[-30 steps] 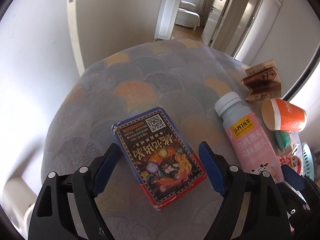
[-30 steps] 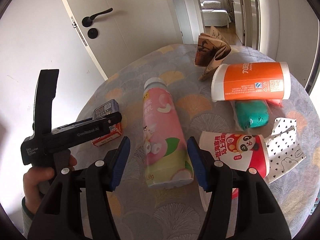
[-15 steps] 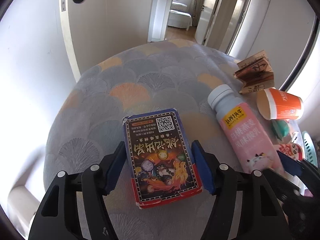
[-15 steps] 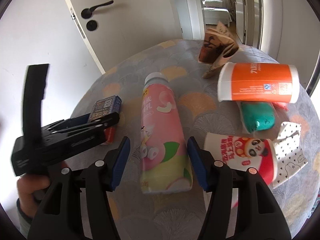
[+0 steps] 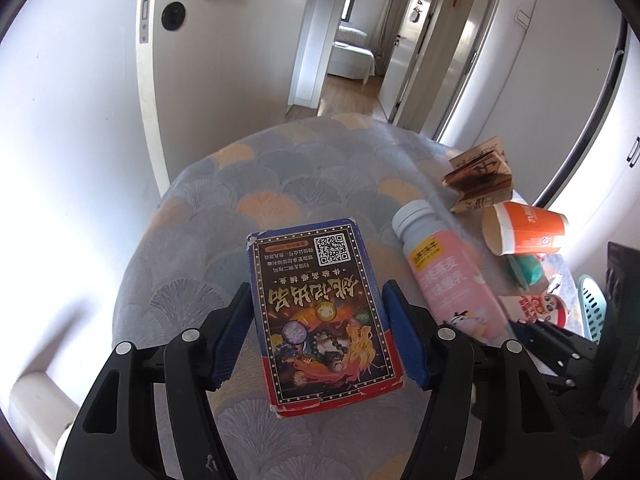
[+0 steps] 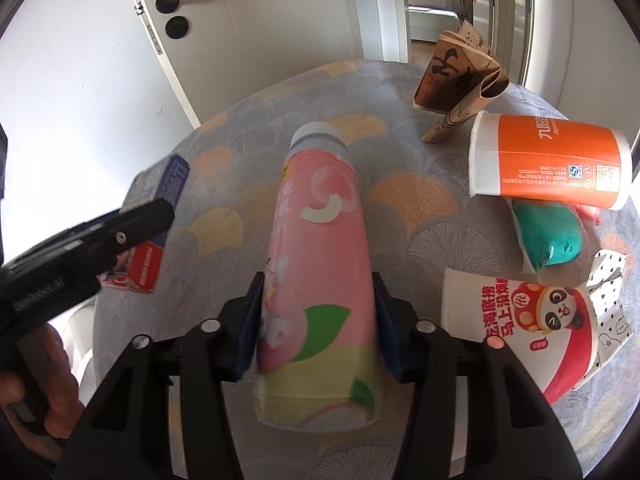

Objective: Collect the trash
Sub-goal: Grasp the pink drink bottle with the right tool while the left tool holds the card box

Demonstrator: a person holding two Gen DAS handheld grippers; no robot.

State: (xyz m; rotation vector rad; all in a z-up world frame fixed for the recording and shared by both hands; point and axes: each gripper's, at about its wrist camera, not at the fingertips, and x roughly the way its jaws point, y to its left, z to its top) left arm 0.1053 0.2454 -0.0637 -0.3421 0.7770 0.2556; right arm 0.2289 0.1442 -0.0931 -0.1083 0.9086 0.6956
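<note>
On a round table (image 5: 208, 200) under a fan-patterned cloth, two hand-held grippers each straddled a piece of litter. The left gripper (image 5: 318, 334) had its blue pads against the long sides of a flat card box (image 5: 320, 316), pinching it across its width; the box's long axis ran straight out from the jaws toward the far edge of the table, its printed face up. In the right wrist view the box appeared raised off the cloth, though the blur left that uncertain. The right gripper (image 6: 318, 320) was closing its jaws on a pink yoghurt bottle (image 6: 320, 264), which lay on its side with its base toward the camera and its white cap pointing away, so that its long axis also ran along the line of the fingers; the pads sat at or just beside the bottle's lower flanks, and firm contact could not be told from the picture. Each item lay directly between its own gripper's fingers, so neither hand had to reach across the other. Further litter waited to the right of the bottle: an orange paper cup (image 6: 552, 160) on its side, a folded brown paper bag (image 6: 460, 76), a teal wrapper (image 6: 548, 236) and a red-and-white panda cup (image 6: 524, 320). The next move looked likely to be a lift of both items.
</note>
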